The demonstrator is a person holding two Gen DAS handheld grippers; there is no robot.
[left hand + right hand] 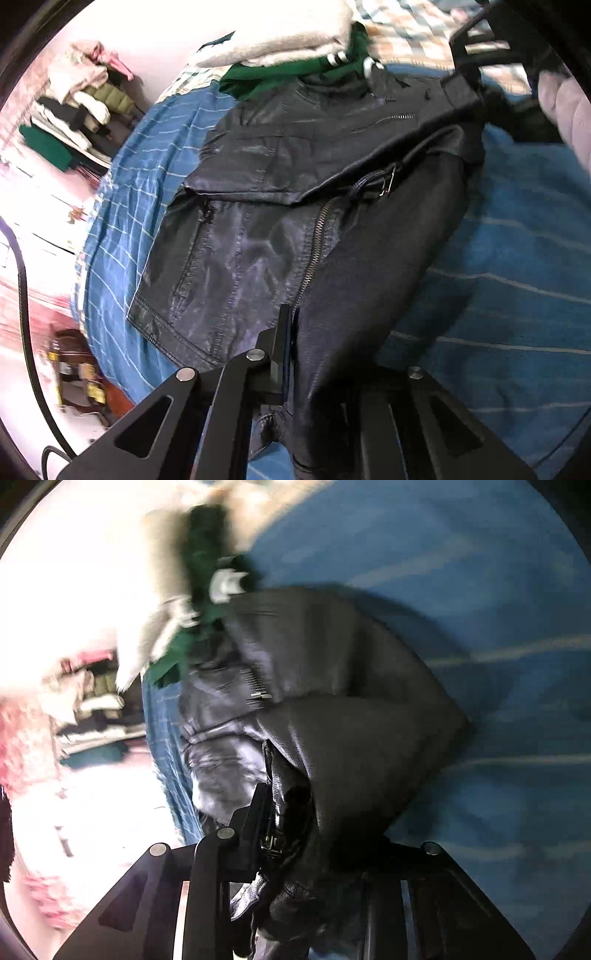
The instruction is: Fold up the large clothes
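**Claws pinch the jacket for a fold**

Left claw (291,332) is closed on the black jacket's (288,206) edge, probably to carry it over. Right claw (280,812) grips bunched leather likewise. The jacket lies on the blue bedspread (498,258), below the green garment (295,70). Only the left view shows the jacket's spread; the right is blurred.

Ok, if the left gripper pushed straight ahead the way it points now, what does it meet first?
The left gripper is already shut on the black leather jacket, so more jacket comes first: the zipper, then the belt buckle. Beyond lies the green garment, though depth is unclear.
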